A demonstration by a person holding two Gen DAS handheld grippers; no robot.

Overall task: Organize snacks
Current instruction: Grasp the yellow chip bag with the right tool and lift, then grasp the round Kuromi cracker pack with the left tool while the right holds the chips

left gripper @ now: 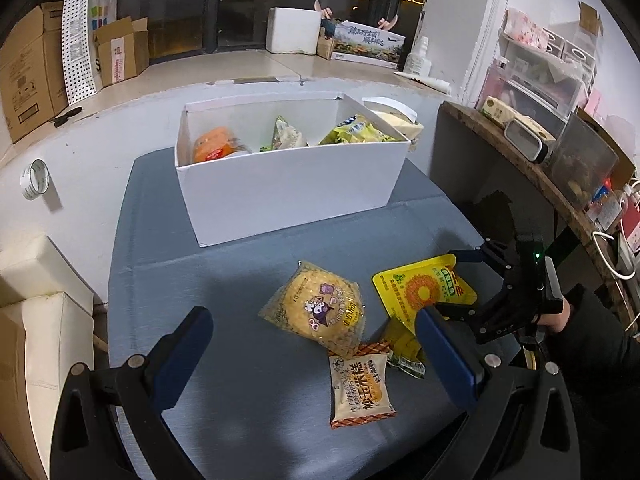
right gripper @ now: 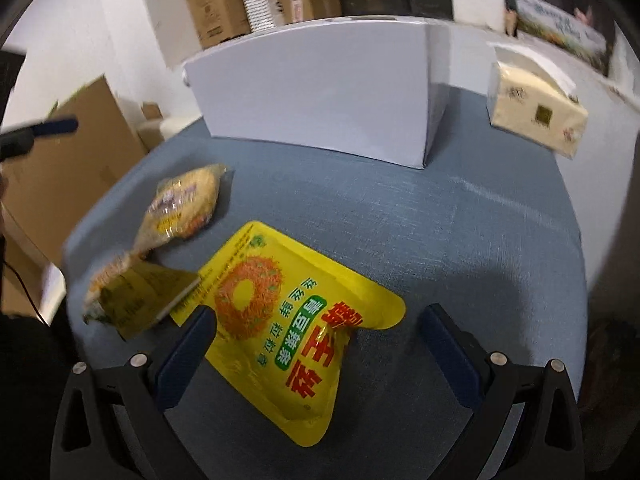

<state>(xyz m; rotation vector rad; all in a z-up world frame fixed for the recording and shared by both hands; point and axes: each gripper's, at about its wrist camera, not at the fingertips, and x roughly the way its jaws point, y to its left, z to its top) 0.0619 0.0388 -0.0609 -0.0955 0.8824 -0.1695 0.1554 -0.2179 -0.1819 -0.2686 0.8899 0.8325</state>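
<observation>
A white box [left gripper: 288,188] with several snack packs inside stands at the back of the blue-grey pad [left gripper: 240,380]; it also shows in the right wrist view [right gripper: 320,92]. On the pad lie a round clear cookie pack [left gripper: 316,308], a small orange-edged pack [left gripper: 360,390], a small yellow-green pack [left gripper: 402,350] and a yellow pouch [left gripper: 424,290]. My left gripper [left gripper: 316,348] is open above the cookie pack. My right gripper [right gripper: 320,340] is open, its jaws on either side of the yellow pouch [right gripper: 288,320], which lies on the pad.
A tissue pack [right gripper: 536,108] sits right of the box. A tape roll [left gripper: 34,180] lies on the white surface at left. Cardboard boxes [left gripper: 28,76] stand at the back left. A cluttered wooden shelf [left gripper: 540,160] runs along the right.
</observation>
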